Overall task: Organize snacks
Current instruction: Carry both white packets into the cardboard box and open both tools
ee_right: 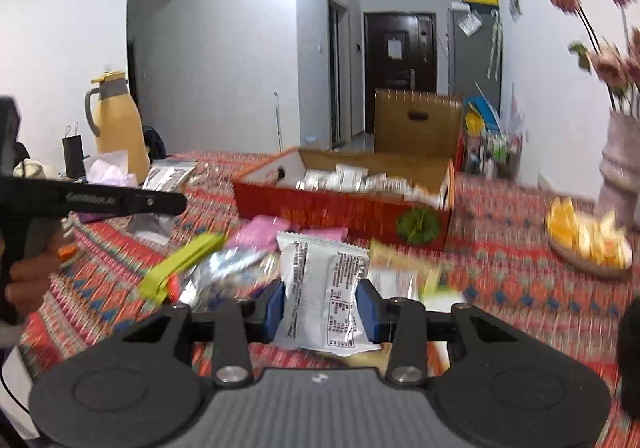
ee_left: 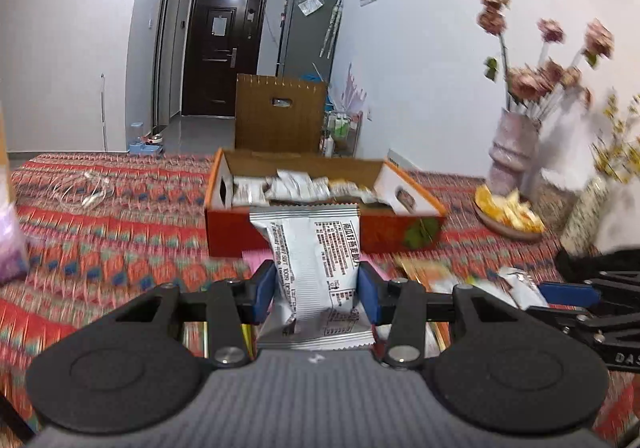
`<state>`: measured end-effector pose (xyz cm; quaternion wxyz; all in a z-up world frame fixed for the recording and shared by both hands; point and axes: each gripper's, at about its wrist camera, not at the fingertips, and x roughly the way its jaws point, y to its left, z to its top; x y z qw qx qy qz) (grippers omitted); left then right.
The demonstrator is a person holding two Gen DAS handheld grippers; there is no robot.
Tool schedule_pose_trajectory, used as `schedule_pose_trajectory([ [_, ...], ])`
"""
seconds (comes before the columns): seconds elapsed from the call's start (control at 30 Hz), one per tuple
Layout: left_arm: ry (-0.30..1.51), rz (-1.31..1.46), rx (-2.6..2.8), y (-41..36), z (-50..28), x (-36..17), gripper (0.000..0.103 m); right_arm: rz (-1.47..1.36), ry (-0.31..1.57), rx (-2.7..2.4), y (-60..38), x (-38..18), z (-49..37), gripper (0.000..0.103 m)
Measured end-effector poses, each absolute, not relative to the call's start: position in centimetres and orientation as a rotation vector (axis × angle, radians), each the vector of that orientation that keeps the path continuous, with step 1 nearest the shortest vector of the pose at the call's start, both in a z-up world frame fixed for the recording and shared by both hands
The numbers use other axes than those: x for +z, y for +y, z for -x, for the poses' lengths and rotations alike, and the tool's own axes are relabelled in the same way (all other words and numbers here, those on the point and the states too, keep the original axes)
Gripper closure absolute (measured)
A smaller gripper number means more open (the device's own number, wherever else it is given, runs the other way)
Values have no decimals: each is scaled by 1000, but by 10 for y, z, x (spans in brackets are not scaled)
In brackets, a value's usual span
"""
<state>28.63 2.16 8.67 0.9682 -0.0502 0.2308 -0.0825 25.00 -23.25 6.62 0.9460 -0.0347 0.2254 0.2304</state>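
The left gripper (ee_left: 317, 290) is clamped on one silver snack packet (ee_left: 316, 264), its blue pads (ee_left: 264, 290) pressing both sides; the packet's lower edge is hidden behind the gripper body. The right gripper (ee_right: 320, 310) likewise pinches a second silver packet (ee_right: 322, 294) between its blue pads (ee_right: 366, 312). Both packets are held above the patterned tablecloth (ee_left: 120, 248), on the near side of the red cardboard box (ee_left: 320, 224).

Between the right gripper and the box lies a loose heap of snacks (ee_right: 224, 268), too blurred to count: a green clip-like piece (ee_right: 180, 268), pink wrappers (ee_right: 264, 228) and foil bags can be made out. Inside the box, many small white packets (ee_left: 296, 185) sit in a row, their number unclear.

Right of the box stands one bowl of orange pieces (ee_left: 508, 213), then one vase of dried flowers (ee_left: 512, 155), smeared by motion. Left of the box, in the right wrist view, one yellow thermos jug (ee_right: 118, 119) stands.
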Motion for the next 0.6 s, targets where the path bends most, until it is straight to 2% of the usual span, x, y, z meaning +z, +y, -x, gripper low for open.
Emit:
schedule_pose_trajectory([
  [0.2, 468, 84, -144, 29, -376, 103, 58, 103, 423, 454, -227, 90, -332, 64],
  [0.33, 488, 36, -132, 27, -442, 105, 58, 85, 467, 441, -226, 94, -405, 64],
  [0.6, 629, -36, -93, 22, -546, 67, 58, 103, 623, 348, -210, 65, -532, 65],
])
